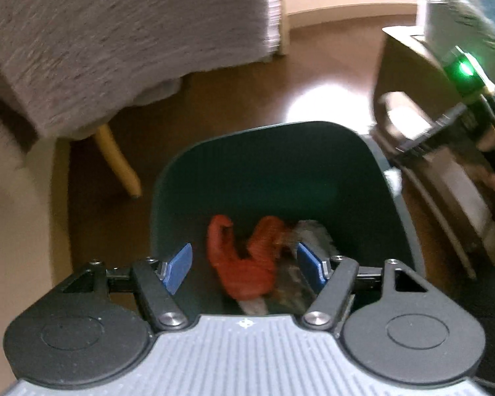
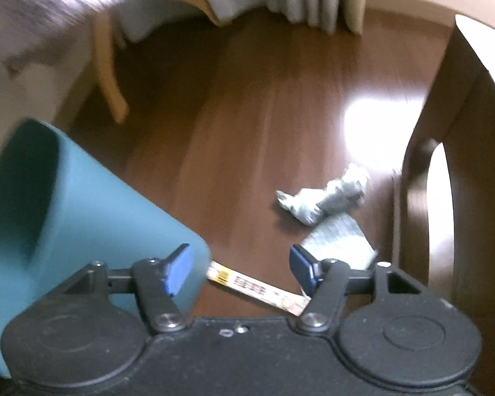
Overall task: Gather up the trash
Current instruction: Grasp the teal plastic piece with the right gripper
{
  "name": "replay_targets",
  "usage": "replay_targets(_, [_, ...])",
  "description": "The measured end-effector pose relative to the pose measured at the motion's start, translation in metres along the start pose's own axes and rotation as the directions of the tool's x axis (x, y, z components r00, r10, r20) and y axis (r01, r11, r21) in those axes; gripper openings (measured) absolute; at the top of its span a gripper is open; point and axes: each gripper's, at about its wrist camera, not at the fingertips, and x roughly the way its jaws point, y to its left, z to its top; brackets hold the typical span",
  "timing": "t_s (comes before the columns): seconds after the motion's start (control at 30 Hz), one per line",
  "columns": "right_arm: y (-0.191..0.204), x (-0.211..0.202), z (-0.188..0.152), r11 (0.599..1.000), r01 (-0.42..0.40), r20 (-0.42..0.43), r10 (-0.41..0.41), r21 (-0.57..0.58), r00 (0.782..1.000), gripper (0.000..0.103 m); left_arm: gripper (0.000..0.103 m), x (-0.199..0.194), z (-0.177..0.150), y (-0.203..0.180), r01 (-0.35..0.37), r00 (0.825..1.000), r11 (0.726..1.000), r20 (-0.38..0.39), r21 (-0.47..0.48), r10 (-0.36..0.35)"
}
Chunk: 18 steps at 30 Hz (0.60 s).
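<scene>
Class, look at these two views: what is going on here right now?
A person with a gripper in each hand is collecting trash. The left gripper is open above the teal bin, where an orange wrapper already lies. The right gripper is open over the floor, above a printed paper strip; crumpled foil lies beyond.

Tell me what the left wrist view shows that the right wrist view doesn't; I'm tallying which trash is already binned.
Only the left wrist view looks into the bin, where a red crumpled piece lies with other scraps below the open left gripper. Only the right wrist view shows litter on the floor: a crumpled foil wad, a flat silvery sheet and a printed strip beneath the open right gripper. Both show the teal bin and wooden floor.
</scene>
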Motion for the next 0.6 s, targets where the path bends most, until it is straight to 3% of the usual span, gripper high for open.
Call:
replay_targets(0.07, [-0.012, 0.018, -0.003, 0.999, 0.03, -0.018, -0.029, 0.036, 0.999, 0.079, 0.069, 0.014, 0.0, 0.012, -0.039, 0.999, 0.999, -0.018, -0.018, 0.039])
replay_targets(0.2, [-0.043, 0.056, -0.009, 0.988, 0.08, -0.056, -0.073, 0.133, 0.996, 0.087, 0.07, 0.04, -0.003, 0.03, -0.079, 0.995, 0.995, -0.065, -0.054, 0.076])
replay_targets(0.43, [-0.088, 0.122, -0.026, 0.928, 0.148, -0.119, -0.113, 0.343, 0.986, 0.088, 0.069, 0.07, -0.015, 0.035, -0.08, 0.989, 0.996, -0.131, -0.039, 0.074])
replay_targets(0.6, [-0.099, 0.148, -0.031, 0.898, 0.164, -0.139, -0.116, 0.408, 0.983, 0.088, 0.069, 0.087, -0.018, 0.032, -0.085, 0.985, 0.996, -0.156, -0.02, 0.081])
